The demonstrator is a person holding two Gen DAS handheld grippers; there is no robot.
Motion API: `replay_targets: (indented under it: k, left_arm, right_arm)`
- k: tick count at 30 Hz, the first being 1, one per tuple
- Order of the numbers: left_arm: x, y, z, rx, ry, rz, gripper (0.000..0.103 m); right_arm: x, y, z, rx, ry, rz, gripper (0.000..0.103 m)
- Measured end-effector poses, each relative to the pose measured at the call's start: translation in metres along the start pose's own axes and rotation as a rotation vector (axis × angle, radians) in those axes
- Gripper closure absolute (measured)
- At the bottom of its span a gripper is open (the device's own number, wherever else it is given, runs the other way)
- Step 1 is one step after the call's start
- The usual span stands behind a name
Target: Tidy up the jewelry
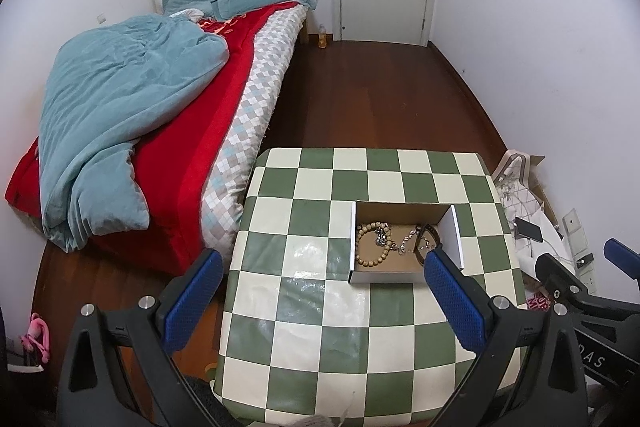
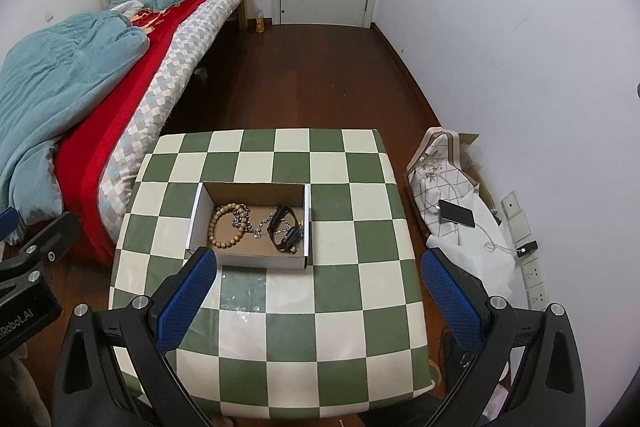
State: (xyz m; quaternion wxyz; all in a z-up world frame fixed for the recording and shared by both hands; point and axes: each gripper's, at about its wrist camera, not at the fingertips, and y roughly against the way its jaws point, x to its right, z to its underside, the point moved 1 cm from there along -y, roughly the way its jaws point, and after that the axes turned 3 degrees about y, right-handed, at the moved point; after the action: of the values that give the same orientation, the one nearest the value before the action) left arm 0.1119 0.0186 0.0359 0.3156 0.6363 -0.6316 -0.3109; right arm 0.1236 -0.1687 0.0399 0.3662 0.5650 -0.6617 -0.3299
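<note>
Both the left gripper (image 1: 322,271) and right gripper (image 2: 318,269) hover spread wide, empty. At twelve o'clock, the cardboard box (image 2: 256,193) holds a beaded bracelet (image 2: 224,229), black band (image 2: 285,231), perhaps a chain.

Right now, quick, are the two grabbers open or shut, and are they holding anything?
Left gripper: open, blue-padded fingers spread wide, holding nothing.
Right gripper: open, holding nothing.

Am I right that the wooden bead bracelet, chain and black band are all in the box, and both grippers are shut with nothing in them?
Not quite: both are open. The left gripper and right gripper have their fingers spread wide, each wrist view showing it. The bead bracelet, chain and black band do lie in the box.
</note>
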Motion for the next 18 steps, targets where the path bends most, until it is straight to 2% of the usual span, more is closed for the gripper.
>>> replay_targets:
  k: [18]
  left_arm:
    - [-0.0026,-0.0065,0.0045,-0.018,-0.002,-0.006,0.000]
  right_arm:
    - [0.0023,-0.0032,0.0021,-0.008,0.004,0.004,0.000]
